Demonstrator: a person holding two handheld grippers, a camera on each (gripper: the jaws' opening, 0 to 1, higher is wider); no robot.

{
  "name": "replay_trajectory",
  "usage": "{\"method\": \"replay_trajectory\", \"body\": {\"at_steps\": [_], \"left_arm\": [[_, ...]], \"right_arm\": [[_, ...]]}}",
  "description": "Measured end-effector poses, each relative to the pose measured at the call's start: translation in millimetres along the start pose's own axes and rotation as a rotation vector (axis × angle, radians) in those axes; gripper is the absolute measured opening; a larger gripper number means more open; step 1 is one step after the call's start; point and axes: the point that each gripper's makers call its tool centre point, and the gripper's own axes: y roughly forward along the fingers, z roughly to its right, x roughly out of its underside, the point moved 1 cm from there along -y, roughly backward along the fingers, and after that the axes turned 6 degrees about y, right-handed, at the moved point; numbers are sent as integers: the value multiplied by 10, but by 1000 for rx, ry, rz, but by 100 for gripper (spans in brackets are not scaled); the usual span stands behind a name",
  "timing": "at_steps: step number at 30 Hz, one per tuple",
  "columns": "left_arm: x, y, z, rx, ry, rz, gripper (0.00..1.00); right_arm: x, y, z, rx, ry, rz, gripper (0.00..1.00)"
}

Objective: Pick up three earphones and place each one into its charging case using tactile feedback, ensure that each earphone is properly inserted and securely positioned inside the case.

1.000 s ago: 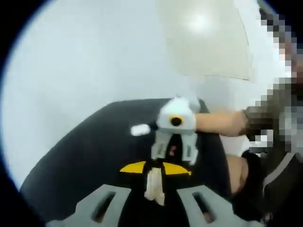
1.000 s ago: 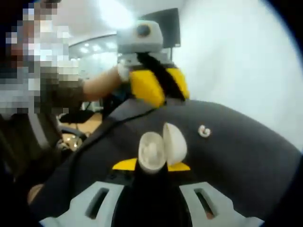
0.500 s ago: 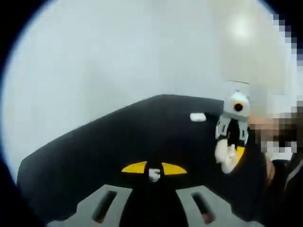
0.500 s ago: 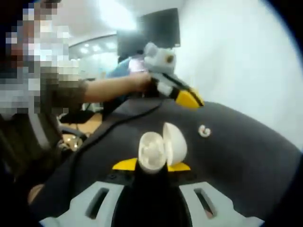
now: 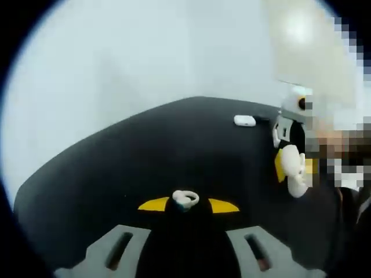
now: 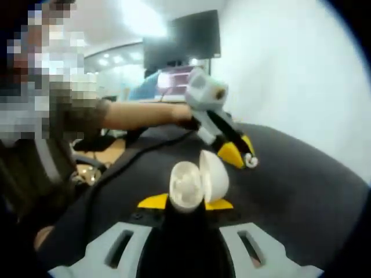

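Note:
A white earphone (image 5: 185, 199) lies on the black table (image 5: 133, 156) between the yellow tips of my left gripper (image 5: 186, 206), which stands open around it. In the right gripper view this left gripper (image 6: 242, 156) reaches in from the left, tips down at the earphone (image 6: 251, 161). My right gripper (image 6: 185, 204) is shut on an open white charging case (image 6: 194, 180) with its lid swung up to the right. The left gripper view shows that right gripper (image 5: 288, 164) at the right, holding the case (image 5: 297, 174) above the table.
A closed white case (image 5: 244, 120) lies at the table's far side. A black cable (image 6: 145, 153) runs across the table's left part. A person's forearm (image 6: 139, 113) stretches in behind the left gripper. A dark monitor (image 6: 191, 35) hangs on the back wall.
My left gripper has left the spot above the open case, travelled across the table and lowered its tips around the loose earphone. Its jaws have widened. The right gripper has held still with the case.

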Motion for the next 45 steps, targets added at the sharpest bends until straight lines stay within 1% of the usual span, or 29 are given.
{"method": "replay_trajectory", "body": {"at_steps": [1, 2, 4, 9, 14, 16, 17, 18, 19, 20, 22, 23, 25, 26, 27, 29, 32, 39, 41, 43, 44, 45], "left_arm": [[-5, -3, 6, -1, -7, 6, 17], [-11, -3, 7, -4, -22, 8, 15], [-19, -9, 3, -16, -35, 13, 15], [-15, -56, 89, -40, -49, 40, 15], [-115, -137, 253, -3, -68, 110, 15], [-155, -151, 315, 7, -74, 122, 15], [-162, -142, 345, 11, -78, 123, 15], [-143, -122, 356, -3, -107, 110, 15], [-96, -97, 359, -20, -138, 82, 15], [-67, -79, 373, -23, -163, 63, 15], [18, -34, 415, -25, -258, 7, 15], [-41, -23, 403, -33, -263, 46, 15], [-40, -54, 481, 12, -317, 26, 16], [-58, -67, 492, 29, -294, 35, 17], [-60, -81, 492, 31, -286, 38, 21], [-30, -109, 499, 34, -244, 24, 25], [-2, -154, 530, 40, -205, 20, 25], [16, -211, 529, 31, -170, 18, 25], [6, -261, 528, 34, -160, 31, 25], [-37, -336, 555, 60, -140, 75, 26], [-69, -380, 610, 105, -104, 101, 25], [-104, -436, 714, 186, -44, 138, 25]], "right_arm": [[0, 0, 0, 0, 0, 0, 22], [0, 0, -3, -1, 0, 0, 22], [0, 1, -6, -1, -1, 0, 22], [-1, 5, -9, -2, -2, 0, 22], [-2, 9, -10, -2, -2, 0, 22], [-2, 10, -9, -3, 0, 0, 22], [-2, 11, -9, -3, 0, 0, 22], [-2, 11, -10, -3, 0, 1, 22], [-1, 11, -11, -4, 1, 1, 22], [-1, 10, -10, -4, 2, 1, 22], [0, 8, -8, -3, 0, 1, 22], [0, 6, -9, -4, 0, 1, 22], [2, 1, -10, -5, 0, 1, 22], [2, 0, -10, -5, 0, 1, 22], [2, -1, -10, -6, 0, 1, 22], [2, -3, -8, -7, 1, 1, 22], [3, -5, -9, -7, 1, 1, 22], [3, -6, -10, -5, 0, 2, 22], [3, -6, -9, -4, 0, 2, 22], [2, -4, -10, -4, -1, 2, 22], [2, -5, -8, -4, 0, 1, 22], [2, -4, -6, -4, 0, 1, 22]]}}
